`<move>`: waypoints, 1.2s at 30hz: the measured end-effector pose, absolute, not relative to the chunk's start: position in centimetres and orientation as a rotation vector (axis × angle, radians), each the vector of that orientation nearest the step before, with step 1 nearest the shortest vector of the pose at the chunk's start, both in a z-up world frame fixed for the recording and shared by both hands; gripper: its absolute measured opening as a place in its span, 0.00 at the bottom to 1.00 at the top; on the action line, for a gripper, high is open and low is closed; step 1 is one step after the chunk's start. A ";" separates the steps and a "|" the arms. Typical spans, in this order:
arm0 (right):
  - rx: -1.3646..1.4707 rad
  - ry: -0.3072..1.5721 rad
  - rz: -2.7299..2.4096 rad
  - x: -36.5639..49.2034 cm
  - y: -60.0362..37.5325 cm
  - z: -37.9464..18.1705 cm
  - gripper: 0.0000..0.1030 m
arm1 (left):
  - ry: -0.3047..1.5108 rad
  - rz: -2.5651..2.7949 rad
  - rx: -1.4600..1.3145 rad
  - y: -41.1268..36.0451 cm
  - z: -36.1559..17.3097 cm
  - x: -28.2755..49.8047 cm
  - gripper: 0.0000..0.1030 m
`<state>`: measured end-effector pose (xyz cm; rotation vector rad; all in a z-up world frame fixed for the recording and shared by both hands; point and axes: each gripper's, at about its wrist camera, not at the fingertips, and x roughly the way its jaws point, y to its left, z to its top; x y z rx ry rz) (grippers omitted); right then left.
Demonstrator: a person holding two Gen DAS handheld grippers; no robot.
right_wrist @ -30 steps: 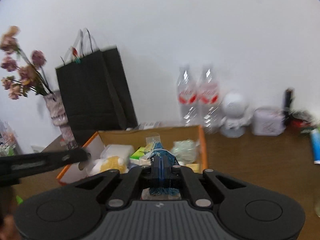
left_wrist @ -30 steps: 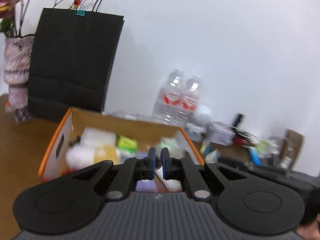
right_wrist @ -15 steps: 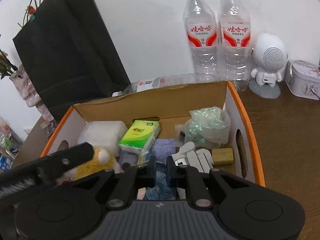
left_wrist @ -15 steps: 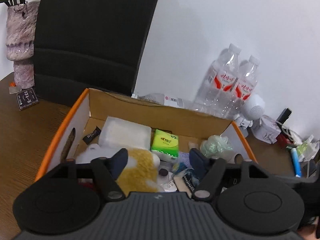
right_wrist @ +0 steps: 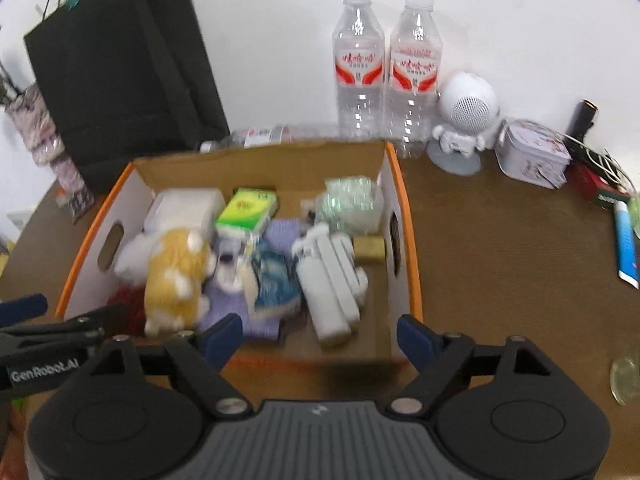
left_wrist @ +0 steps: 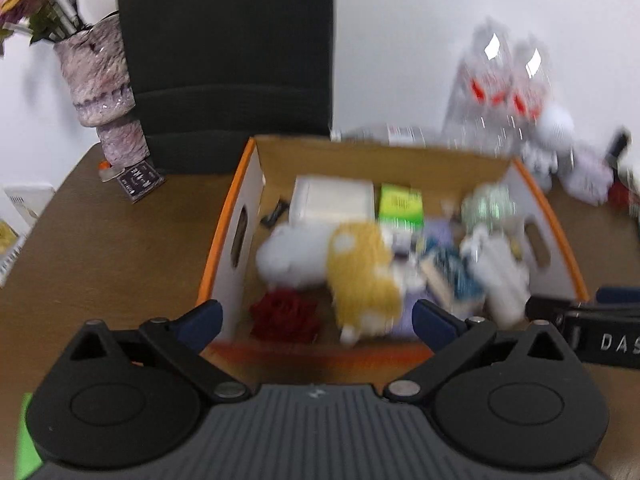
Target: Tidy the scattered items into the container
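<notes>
An orange-rimmed cardboard box [right_wrist: 408,240] sits on the brown table; it also shows in the left wrist view [left_wrist: 224,240]. Inside lie a yellow and white plush toy [right_wrist: 172,276], a green tissue pack [right_wrist: 248,208], a blue patterned packet [right_wrist: 272,276], white tubes [right_wrist: 328,276] and a red item [left_wrist: 284,316]. My left gripper [left_wrist: 316,322] is open and empty just in front of the box's near wall. My right gripper [right_wrist: 320,338] is open and empty at the near wall too. The left gripper also shows at the right wrist view's left edge [right_wrist: 44,332].
A black paper bag [right_wrist: 124,64] and a vase [left_wrist: 100,84] stand behind the box on the left. Two water bottles [right_wrist: 384,68], a white robot-shaped speaker [right_wrist: 464,120] and a tin [right_wrist: 532,152] stand at the back right. A blue tube [right_wrist: 624,240] lies far right.
Both grippers have opened and pulled back from over the box to its near wall. The blue packet that the right gripper held now lies in the box.
</notes>
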<state>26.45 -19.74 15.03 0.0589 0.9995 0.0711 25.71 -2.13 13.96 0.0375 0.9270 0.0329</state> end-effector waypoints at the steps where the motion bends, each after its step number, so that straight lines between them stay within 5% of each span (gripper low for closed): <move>1: 0.055 1.013 0.068 25.8 -19.7 15.2 0.82 | 0.933 0.033 0.055 -2.2 14.1 25.2 1.00; 12: 0.076 1.002 0.086 18.7 -19.7 17.0 0.82 | 0.891 0.004 0.090 -2.5 16.8 18.2 1.00; 20: 0.046 0.813 0.085 11.1 -18.8 16.9 0.87 | 0.715 -0.061 0.082 -1.9 16.6 10.6 1.00; 27: 0.018 0.655 0.095 1.5 -18.0 9.8 0.91 | 0.685 -0.076 0.115 -0.2 8.6 2.7 1.00; 36: -0.020 0.727 0.097 -2.4 -16.6 4.1 0.91 | 0.667 -0.073 0.031 1.8 3.0 -1.4 1.00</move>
